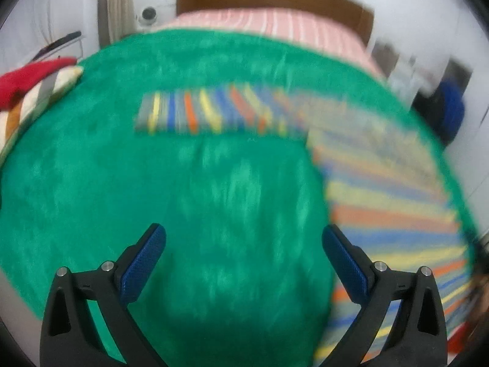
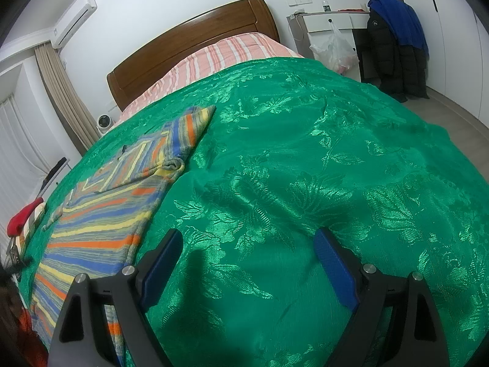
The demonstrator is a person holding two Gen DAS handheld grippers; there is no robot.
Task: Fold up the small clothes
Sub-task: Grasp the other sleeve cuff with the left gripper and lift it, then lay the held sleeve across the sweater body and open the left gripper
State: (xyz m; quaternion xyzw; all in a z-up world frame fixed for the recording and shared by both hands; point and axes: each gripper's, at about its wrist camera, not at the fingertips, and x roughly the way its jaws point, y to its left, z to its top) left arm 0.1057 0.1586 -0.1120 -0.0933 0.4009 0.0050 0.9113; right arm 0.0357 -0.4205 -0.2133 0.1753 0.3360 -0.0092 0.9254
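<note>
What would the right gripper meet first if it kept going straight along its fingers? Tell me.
Most likely bare green bedspread. The right gripper, open and empty, points down at the cloth, with the striped shirt off to its left. Depth is hard to judge.

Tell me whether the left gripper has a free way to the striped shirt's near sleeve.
Probably yes: the left gripper is open and empty over bare green bedspread, and nothing lies between it and the striped shirt.

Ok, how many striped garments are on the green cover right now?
1. The striped garment lies flat on the green cover, to the left of the open right gripper, one sleeve stretched toward the headboard. Others may sit beyond the frame edges.
</note>
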